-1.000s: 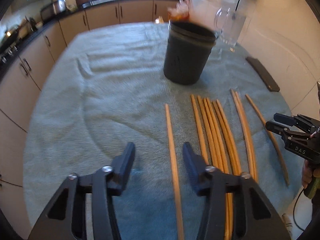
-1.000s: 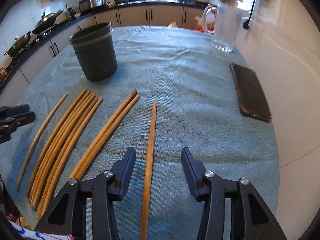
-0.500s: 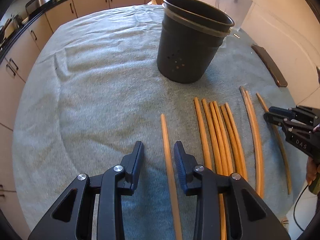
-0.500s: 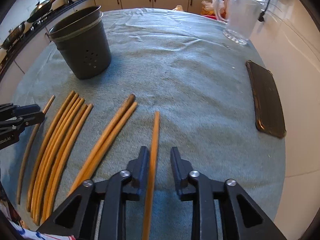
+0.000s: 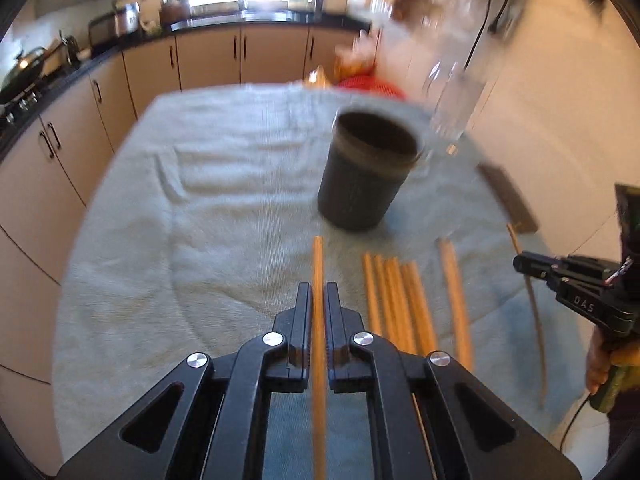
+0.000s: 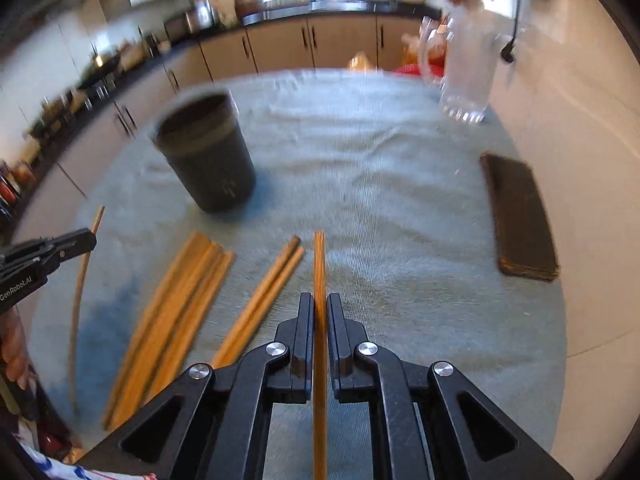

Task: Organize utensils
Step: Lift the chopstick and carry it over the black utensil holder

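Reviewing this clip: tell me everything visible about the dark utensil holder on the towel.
The utensil holder is a dark grey, slightly tapered round cup, probably plastic, with a lighter band below its rim, which may be an inner liner. It stands upright on the blue-green towel, beyond the tips of the loose chopsticks. Its inside looks dark; contents cannot be made out. Nothing touches it except the towel. Motion blur hides finer detail.

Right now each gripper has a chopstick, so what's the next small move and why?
Probably carry both toward the dark holder and tip them upright over its open mouth. The left gripper is shut on one chopstick and the right gripper on another chopstick; the holder stands just beyond the loose chopsticks on the towel.
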Demonstrator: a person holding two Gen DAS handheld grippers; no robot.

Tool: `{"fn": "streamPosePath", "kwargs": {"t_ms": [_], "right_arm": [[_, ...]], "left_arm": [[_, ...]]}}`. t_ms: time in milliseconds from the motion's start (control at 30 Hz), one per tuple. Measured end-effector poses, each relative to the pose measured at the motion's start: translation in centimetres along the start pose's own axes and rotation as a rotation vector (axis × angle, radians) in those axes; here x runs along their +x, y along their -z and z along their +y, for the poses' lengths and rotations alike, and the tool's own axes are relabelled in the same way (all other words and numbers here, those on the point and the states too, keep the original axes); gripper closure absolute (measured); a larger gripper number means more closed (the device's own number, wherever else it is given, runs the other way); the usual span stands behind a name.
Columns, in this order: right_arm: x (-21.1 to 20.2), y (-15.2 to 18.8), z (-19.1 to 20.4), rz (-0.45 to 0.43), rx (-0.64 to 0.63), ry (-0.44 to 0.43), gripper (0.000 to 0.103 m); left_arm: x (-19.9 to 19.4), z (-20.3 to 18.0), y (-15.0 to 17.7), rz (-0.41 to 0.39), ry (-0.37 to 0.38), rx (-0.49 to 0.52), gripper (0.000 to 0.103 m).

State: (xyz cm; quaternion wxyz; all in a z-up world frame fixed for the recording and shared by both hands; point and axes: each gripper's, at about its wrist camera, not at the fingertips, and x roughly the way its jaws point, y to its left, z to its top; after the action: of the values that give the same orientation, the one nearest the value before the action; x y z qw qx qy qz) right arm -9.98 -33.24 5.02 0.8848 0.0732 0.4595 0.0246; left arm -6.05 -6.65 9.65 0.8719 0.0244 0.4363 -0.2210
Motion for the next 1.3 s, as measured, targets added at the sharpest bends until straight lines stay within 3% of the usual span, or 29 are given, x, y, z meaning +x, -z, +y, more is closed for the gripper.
{"fn": "streamPosePath", "kwargs": {"t_ms": [333,533,667,933,1300], "right_arm": [[-10.0,3.6,1.9,-0.232,-0.001,-0.061,0.097],[-13.2,4.6,2.9,-0.311,-0.018,-0.117,0.097],[-13.9,4.9,3.6,-0.338,-0.033,-0.142,0.097],[-14.6,3.8,4.0,-0.384,-0.022,-0.179,0.097],[-15.6,-0.6,4.7,-0.464,-0.038,-0.188,0.097]], "left_arm": [[-9.8,-3.0,3.3,-0.201,0.023,0.040,0.098],[-13.4,-4.4,5.7,-0.295,0.012,0.064,0.098],[-14.8,-4.2,6.0,-0.334,0.021,0.023,0.098],[-16.1,-4.0,4.3,-0.375,0.063,-0.018,0.098],[-15.9,-3.5,-1.1,-0.415,0.082,-0.039,0.098]]}}
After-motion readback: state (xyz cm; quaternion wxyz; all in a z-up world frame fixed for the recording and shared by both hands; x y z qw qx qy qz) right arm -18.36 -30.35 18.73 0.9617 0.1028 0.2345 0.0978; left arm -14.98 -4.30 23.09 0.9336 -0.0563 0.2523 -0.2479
